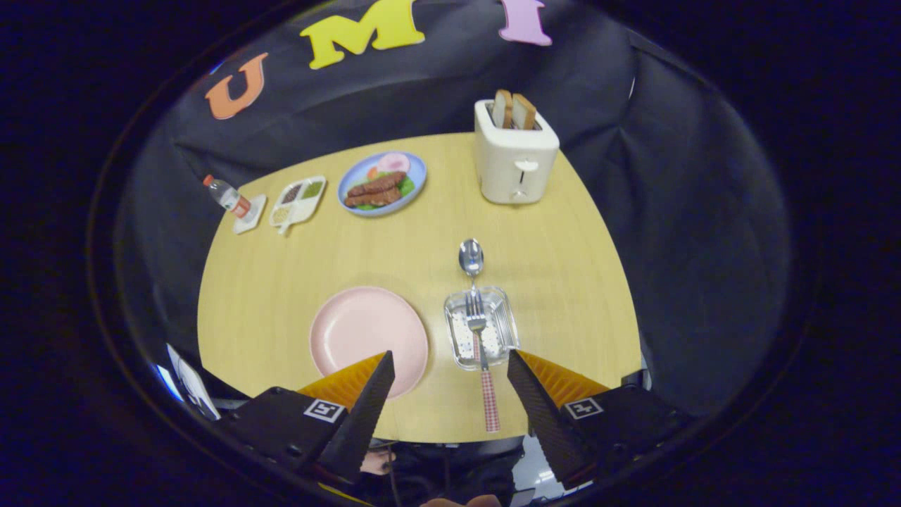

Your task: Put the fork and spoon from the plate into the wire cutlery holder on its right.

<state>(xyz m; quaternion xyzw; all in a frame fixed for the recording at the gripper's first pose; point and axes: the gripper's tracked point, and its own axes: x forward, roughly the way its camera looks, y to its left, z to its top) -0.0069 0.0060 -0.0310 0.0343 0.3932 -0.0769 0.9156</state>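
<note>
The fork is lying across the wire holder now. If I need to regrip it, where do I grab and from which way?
Probably the checked handle of the fork, which sticks out of the wire cutlery holder toward the open gripper, flat on the table. Come down from above, one finger on each side of the handle. The tines lie inside the holder by the spoon, with little room for fingers.

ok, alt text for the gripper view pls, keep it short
Open gripper held above a wooden table; between its fingers, a fork and spoon lie across the wire cutlery holder, right of an empty pink plate. Beyond: toaster with bread, blue food plate.
</note>
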